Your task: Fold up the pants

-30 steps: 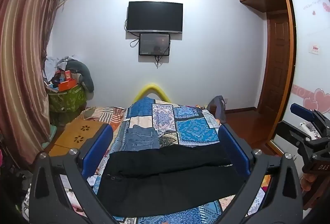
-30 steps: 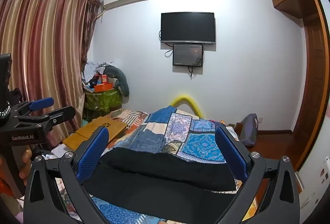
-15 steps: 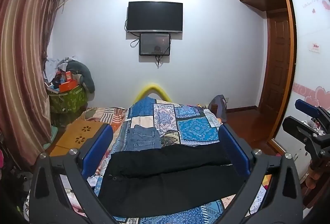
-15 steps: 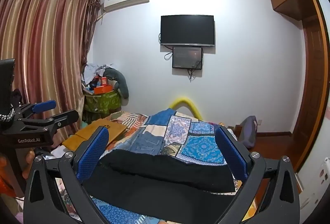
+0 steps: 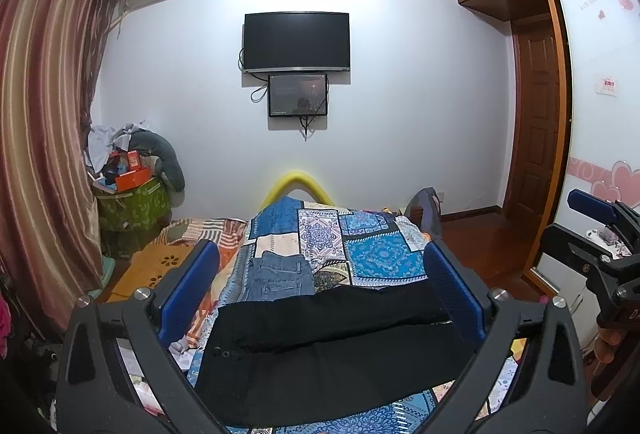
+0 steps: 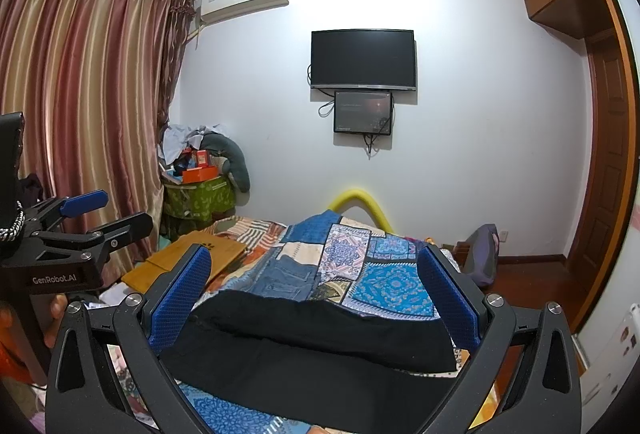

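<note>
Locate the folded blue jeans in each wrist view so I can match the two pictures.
Left wrist: folded blue jeans at lower centre-left, on the quilt just beyond the black pants.
Right wrist: jeans lower centre, again just beyond the pants.
Shared landmark: wall TV.

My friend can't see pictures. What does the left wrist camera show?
Black pants lie spread flat across a patchwork bedspread, with the open left claw hovering above them. Folded jeans sit behind.

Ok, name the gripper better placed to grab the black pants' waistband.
Left. The left gripper faces the buttoned waistband end of the black pants; the right gripper, also open, fronts the leg end.
</note>
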Demonstrator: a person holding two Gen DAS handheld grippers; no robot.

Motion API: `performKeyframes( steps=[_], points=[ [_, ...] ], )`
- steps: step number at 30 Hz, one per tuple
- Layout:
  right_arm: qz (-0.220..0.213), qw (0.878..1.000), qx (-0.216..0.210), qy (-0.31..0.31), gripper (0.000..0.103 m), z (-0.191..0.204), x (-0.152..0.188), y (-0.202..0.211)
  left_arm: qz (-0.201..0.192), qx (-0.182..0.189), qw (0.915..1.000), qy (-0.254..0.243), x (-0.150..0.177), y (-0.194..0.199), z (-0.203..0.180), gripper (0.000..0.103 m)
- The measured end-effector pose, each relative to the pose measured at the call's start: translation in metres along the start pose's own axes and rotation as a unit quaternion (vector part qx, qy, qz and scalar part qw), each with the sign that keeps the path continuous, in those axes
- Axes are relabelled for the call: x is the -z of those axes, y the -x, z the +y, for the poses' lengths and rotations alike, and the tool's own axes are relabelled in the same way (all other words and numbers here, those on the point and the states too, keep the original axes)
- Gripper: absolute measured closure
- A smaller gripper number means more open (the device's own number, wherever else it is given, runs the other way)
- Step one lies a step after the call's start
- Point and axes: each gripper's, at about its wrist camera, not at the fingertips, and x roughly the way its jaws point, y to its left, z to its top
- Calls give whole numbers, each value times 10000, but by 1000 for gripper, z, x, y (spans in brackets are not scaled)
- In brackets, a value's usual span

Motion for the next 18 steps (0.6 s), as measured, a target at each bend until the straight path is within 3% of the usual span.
performKeyframes(
  steps=[18],
  points=[
    [-38,10000,-18,23,0,2,1,-1,-109,-49,9999,-96,6,4,-6,0]
  ],
)
